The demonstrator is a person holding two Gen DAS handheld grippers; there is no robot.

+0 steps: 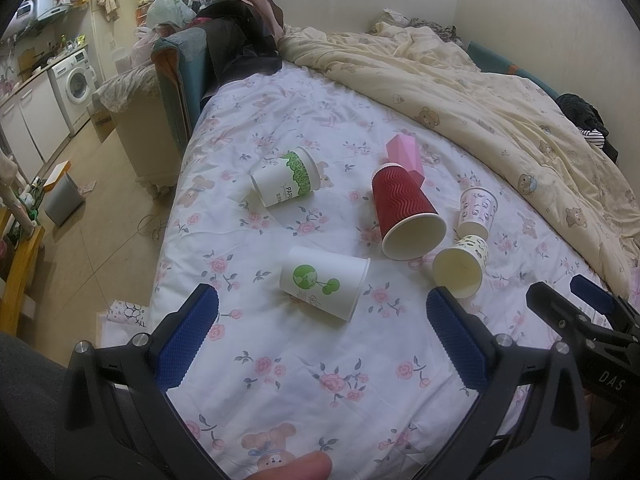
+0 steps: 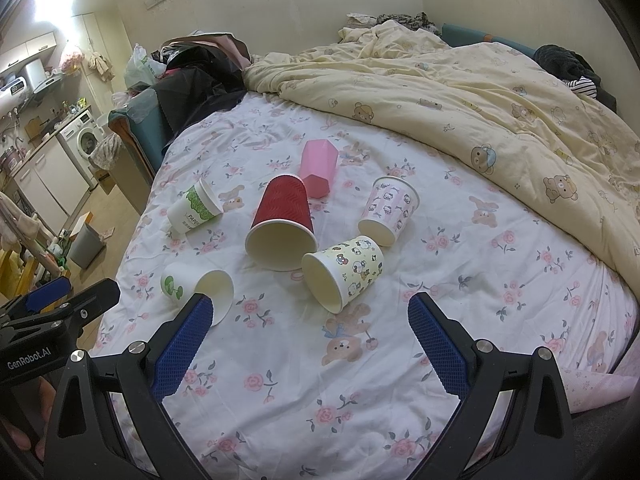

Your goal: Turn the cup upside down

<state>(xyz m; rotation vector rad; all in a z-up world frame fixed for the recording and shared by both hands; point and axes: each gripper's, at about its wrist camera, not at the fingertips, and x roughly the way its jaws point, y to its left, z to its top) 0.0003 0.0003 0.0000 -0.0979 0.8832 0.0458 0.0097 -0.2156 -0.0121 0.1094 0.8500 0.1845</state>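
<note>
Several paper cups lie on their sides on a floral bed sheet (image 1: 304,380). A white cup with a green globe (image 1: 324,283) lies just ahead of my open, empty left gripper (image 1: 320,316); it also shows in the right wrist view (image 2: 196,284). A red ribbed cup (image 1: 404,212) (image 2: 282,224), a yellow cartoon cup (image 1: 462,266) (image 2: 344,272), a pink-patterned cup (image 1: 476,210) (image 2: 390,208), a green-leaf cup (image 1: 286,182) (image 2: 194,210) and a pink faceted cup (image 1: 404,152) (image 2: 318,168) lie further off. My right gripper (image 2: 308,320) is open and empty, just short of the yellow cup.
A rumpled yellow duvet (image 2: 480,92) covers the bed's far and right side. The bed's left edge drops to a floor with a grey bin (image 1: 62,196). Dark clothes (image 1: 240,36) are piled at the head. The right gripper shows in the left wrist view (image 1: 576,312).
</note>
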